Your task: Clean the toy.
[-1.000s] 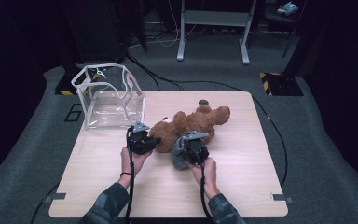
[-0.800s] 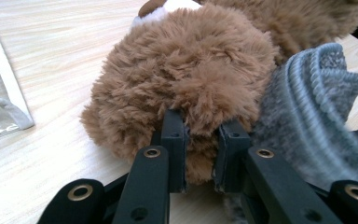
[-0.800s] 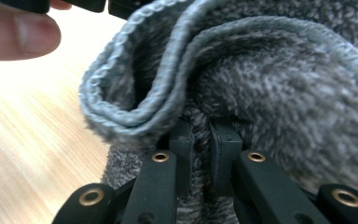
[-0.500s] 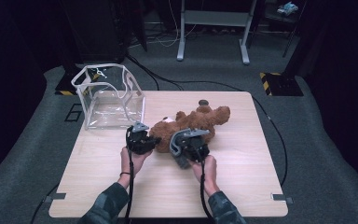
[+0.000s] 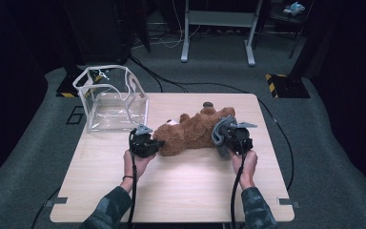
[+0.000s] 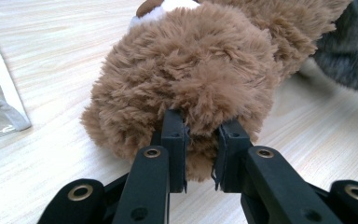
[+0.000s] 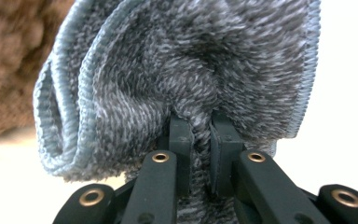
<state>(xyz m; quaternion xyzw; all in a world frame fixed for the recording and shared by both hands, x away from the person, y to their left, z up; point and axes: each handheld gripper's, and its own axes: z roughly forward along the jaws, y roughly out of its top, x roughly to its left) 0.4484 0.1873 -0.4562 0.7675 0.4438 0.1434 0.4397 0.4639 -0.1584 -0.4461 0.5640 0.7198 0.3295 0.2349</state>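
While your left gripper [image 6: 199,140] pinched a tuft of fur at the near end of the teddy bear [image 5: 190,133], its jaws were clamped tight on the plush and the bear lay on its side across the middle of the table [image 5: 171,191]. Your right gripper [image 7: 200,135] was clenched on a fold of the grey knit garment [image 7: 177,79], which hung bunched at the bear's other end (a small jumper or sock, I could not tell which). In the high view that garment [image 5: 220,135] sat just beside the bear's head. The clear box [image 5: 109,98] stood open at the table's far left corner, apart from both. To do this step well, you needed to keep the left grip steady as an anchor, hold the knit's opening wide, and draw it along the bear's axis, not across it.
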